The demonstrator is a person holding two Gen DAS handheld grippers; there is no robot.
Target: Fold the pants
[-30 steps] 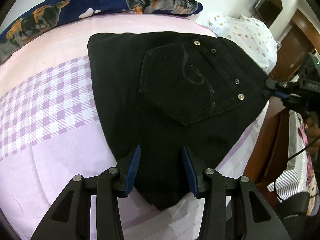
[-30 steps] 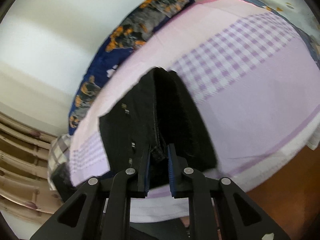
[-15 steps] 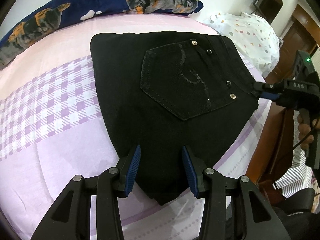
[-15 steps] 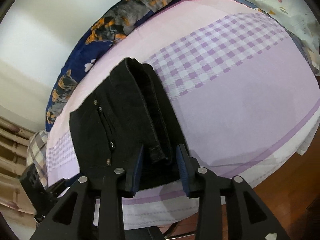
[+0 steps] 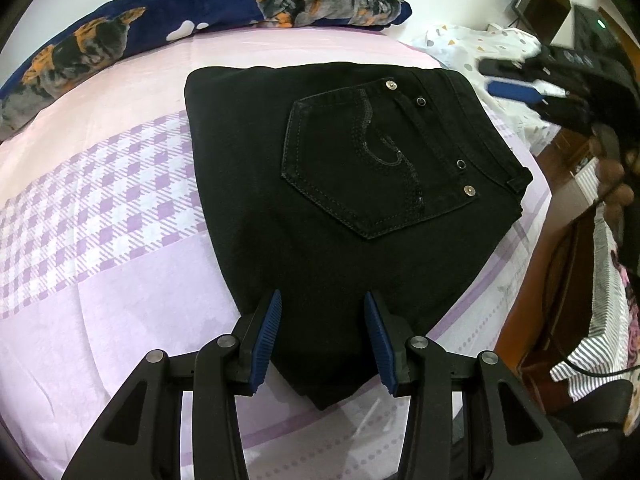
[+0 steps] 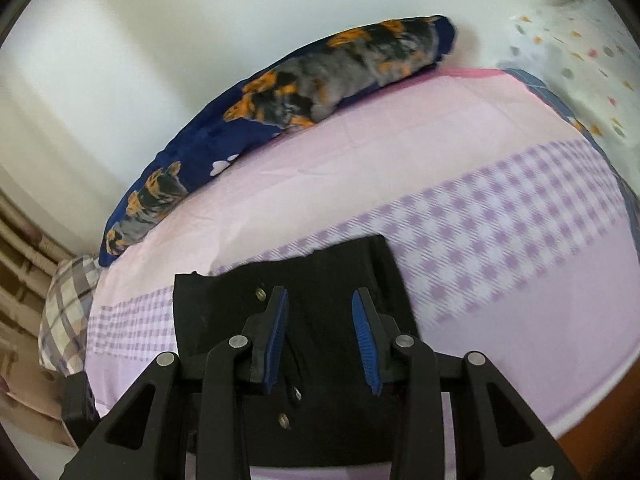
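Note:
Black pants (image 5: 328, 184) lie folded flat on the bed, back pocket with silver rivets facing up. My left gripper (image 5: 322, 320) is open, its blue pads on either side of the near pointed corner of the fabric. My right gripper (image 6: 320, 320) is open and empty, raised above the waistband edge of the pants (image 6: 320, 280). In the left wrist view it shows blurred at the upper right (image 5: 516, 88), apart from the pants.
A pink and purple checked bedsheet (image 5: 100, 184) covers the bed. A dark blue dog-print pillow (image 5: 192, 12) lies along the far edge. A white dotted cloth (image 5: 480, 46) sits at the far right. The bed's right edge drops to a wooden floor (image 5: 532, 312).
My right gripper opened, let go of the waistband corner and lifted away. The pants settled flat on the bed. My left gripper stayed open in place.

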